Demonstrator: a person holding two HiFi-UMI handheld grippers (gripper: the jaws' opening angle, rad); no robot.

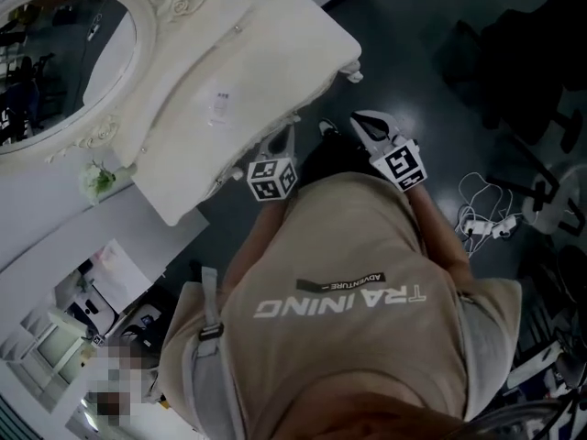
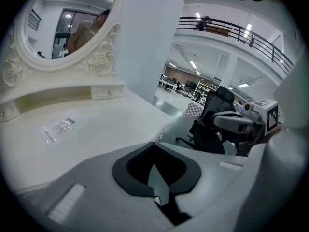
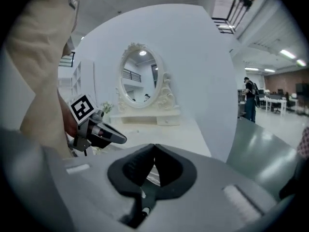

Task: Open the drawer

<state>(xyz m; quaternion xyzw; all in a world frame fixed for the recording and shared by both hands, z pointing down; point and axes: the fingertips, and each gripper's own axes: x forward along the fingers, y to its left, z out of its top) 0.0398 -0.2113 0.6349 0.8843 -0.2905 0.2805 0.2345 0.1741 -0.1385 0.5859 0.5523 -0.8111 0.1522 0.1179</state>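
Both tools are empty right now. My left gripper (image 2: 154, 146) has its jaws pressed together with nothing between them. The right gripper (image 3: 154, 148) is the same, tips meeting on air. My guess is that's deliberate. There's nothing to carry for this job, so they're closed while I line up at the dressing table (image 1: 229, 71), and they'd have to spread before taking any knob.

The only drawer I can actually make out is the small drawer (image 2: 108, 92) with a little knob, in the shelf under the oval mirror (image 1: 55, 62). From the left gripper it's ahead and off to the left, across the tabletop and well apart from the tips. From the right gripper it's pretty much dead ahead, also far back across the table.

Both tools hang near the table's front edge, near each other, left one on the right one's left. There might be a bigger drawer under that front edge, just below the tips, but the tabletop hides it from the head view, so I can't tell.

A clear plastic packet (image 2: 60, 127) lies on the top between the left tool and the small drawer. I don't think it's in the way.
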